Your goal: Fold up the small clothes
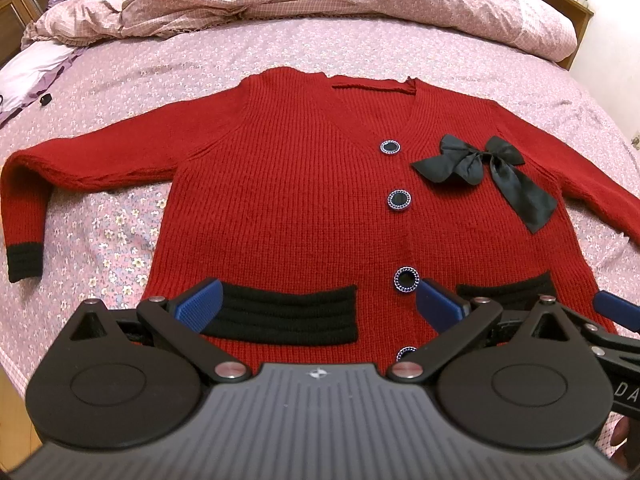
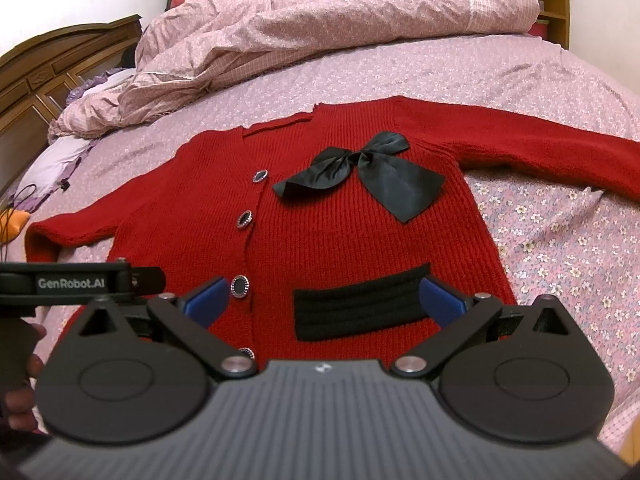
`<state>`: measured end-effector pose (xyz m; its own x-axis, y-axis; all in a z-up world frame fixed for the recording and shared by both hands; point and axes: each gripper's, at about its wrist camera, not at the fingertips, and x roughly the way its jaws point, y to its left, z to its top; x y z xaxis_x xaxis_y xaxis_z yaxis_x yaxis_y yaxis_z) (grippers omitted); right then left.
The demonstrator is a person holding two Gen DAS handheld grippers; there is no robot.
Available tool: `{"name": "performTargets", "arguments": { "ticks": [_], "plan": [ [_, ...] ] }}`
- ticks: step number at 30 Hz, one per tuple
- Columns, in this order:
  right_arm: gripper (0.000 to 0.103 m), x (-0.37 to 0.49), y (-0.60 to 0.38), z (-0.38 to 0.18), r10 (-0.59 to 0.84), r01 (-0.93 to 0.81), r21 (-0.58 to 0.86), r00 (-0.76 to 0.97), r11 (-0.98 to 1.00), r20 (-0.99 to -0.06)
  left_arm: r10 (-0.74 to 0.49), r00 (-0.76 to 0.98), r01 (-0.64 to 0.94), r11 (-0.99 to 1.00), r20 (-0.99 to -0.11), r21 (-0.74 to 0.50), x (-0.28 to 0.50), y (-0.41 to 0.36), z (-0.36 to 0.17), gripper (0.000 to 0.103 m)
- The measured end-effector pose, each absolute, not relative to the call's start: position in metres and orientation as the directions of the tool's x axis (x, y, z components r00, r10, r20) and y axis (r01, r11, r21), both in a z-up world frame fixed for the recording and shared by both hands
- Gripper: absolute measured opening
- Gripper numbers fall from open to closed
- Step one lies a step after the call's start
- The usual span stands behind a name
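Observation:
A small red knitted cardigan (image 1: 296, 184) (image 2: 332, 236) lies flat and face up on the bed, sleeves spread to both sides. It has black cuffs, two black pocket bands, dark round buttons and a black satin bow (image 1: 484, 168) (image 2: 360, 176) on the chest. My left gripper (image 1: 320, 306) hovers open over the hem, its blue pads astride the left pocket band (image 1: 288, 316). My right gripper (image 2: 324, 300) is open too, above the right pocket band (image 2: 360, 308). Neither holds anything. The right gripper's blue pad (image 1: 616, 312) shows at the edge of the left wrist view.
The bed has a lilac floral sheet (image 1: 120, 92) (image 2: 560, 248). A rumpled pink duvet (image 1: 320, 4) (image 2: 320, 24) is heaped along the far side. A wooden headboard (image 2: 48, 76) stands at the left, with a pillow (image 2: 60, 160) and an orange object with a cord (image 2: 18, 224).

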<state>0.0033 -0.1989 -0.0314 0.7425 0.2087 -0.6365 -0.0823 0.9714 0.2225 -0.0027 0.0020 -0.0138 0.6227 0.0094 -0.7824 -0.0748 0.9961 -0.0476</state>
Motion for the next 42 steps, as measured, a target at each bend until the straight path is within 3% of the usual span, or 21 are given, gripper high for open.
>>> {"name": "performTargets", "arguments": {
  "ticks": [10, 22, 35, 42],
  "plan": [
    [0.103, 0.008, -0.204, -0.034, 0.226, -0.077, 0.249, 0.728, 0.965, -0.648, -0.003, 0.606, -0.085, 0.994, -0.796, -0.069, 0.006, 0.008, -0.015, 0.103],
    [0.103, 0.037, -0.234, -0.038, 0.245, -0.047, 0.308, 0.724, 0.95, -0.645, 0.017, 0.6, -0.046, 0.999, -0.8, -0.013, 0.04, 0.007, -0.011, 0.103],
    [0.103, 0.079, -0.341, -0.044, 0.042, 0.231, 0.347, 0.778, 0.909, -0.627, 0.02, 0.6, -0.03, 1.0, -0.8, 0.003, 0.111, -0.012, -0.022, 0.103],
    [0.103, 0.103, -0.373, -0.056, 0.036, 0.309, 0.446, 0.789, 0.84, -0.614, 0.037, 0.599, -0.051, 0.999, -0.8, 0.008, 0.146, -0.018, -0.034, 0.103]
  ]
}}
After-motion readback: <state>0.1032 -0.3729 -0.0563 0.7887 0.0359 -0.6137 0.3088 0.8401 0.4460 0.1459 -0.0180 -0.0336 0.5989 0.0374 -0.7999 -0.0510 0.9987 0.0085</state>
